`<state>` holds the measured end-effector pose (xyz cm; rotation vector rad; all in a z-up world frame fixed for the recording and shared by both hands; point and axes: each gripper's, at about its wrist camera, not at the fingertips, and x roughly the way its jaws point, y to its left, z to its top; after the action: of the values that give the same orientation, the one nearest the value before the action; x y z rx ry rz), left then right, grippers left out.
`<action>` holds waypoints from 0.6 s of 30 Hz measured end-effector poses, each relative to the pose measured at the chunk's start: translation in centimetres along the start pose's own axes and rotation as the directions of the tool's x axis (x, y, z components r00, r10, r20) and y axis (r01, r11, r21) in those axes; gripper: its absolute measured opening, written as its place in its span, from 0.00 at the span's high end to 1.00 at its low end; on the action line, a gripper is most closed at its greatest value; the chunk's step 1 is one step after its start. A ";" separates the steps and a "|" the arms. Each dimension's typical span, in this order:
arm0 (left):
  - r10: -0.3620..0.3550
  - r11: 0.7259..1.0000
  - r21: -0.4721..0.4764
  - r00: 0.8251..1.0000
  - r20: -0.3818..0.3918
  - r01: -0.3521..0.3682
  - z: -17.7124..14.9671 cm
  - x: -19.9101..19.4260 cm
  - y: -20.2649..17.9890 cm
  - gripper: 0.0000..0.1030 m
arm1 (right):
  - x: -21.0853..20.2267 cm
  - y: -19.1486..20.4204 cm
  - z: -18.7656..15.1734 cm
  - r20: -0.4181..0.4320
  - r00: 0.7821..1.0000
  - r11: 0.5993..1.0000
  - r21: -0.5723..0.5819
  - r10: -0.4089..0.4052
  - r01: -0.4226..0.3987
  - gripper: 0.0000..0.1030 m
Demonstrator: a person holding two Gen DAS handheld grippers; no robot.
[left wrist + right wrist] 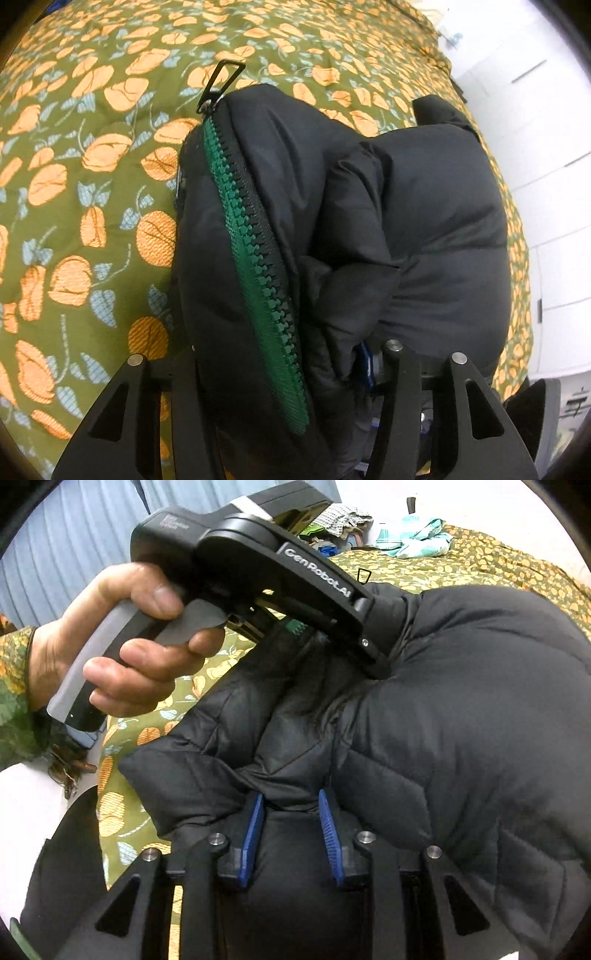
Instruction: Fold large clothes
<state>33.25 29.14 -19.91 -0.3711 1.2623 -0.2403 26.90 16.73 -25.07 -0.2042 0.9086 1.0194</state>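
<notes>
Jacket bunched on our bedspread. Right gripper pinches a black fold between its blue pads; left gripper straddles the zipper edge, grip unclear.

I see a bed covered by an olive bedspread printed with orange fruit and pale blue leaves. At its far edge, I make out a teal cloth and a heap of mixed clothes. White cabinet drawers stand along one side; blue pleated curtains hang behind.
</notes>
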 end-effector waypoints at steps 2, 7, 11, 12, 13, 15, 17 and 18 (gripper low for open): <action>-0.008 1.000 -0.026 1.000 0.011 0.008 -0.1 0.6 0.3 0.48 | 0.4 -0.5 0.1 0.002 1.000 1.000 0.006 0.000 0.000 0.72; -0.035 0.998 -0.053 0.999 0.029 0.037 -0.6 0.3 0.6 0.47 | -0.7 0.7 1.1 -0.023 1.000 1.000 0.010 -0.017 0.017 0.72; -0.019 1.000 -0.024 0.999 0.040 0.019 -0.9 -0.2 0.5 0.46 | -3.7 1.0 3.1 -0.045 0.999 0.997 0.075 0.019 -0.016 0.69; -0.025 0.999 -0.028 0.999 0.040 0.026 -0.9 -0.2 0.6 0.46 | -4.9 0.8 3.6 -0.021 0.999 0.995 0.096 0.035 -0.033 0.69; -0.032 0.999 -0.031 0.999 0.040 0.033 -0.9 -0.2 0.8 0.46 | -6.8 0.3 4.5 0.031 0.999 0.993 0.111 0.033 -0.036 0.67; -0.043 0.998 -0.033 0.998 0.042 0.044 -0.8 -0.1 1.0 0.45 | -9.2 -0.9 6.2 0.103 0.994 0.991 0.131 -0.028 0.014 0.61; -0.049 0.998 -0.034 0.998 0.046 0.051 -1.1 -0.3 1.3 0.45 | -10.9 -3.4 8.7 0.171 0.979 0.979 0.187 -0.115 0.082 0.58; -0.052 0.998 -0.034 0.997 0.049 0.054 -1.1 -0.4 1.3 0.45 | -11.1 -4.3 9.5 0.178 0.975 0.973 0.209 -0.136 0.097 0.57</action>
<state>32.02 30.32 -20.42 -0.4391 1.2115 -0.2532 33.34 12.38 -12.03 0.0096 0.8073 0.8168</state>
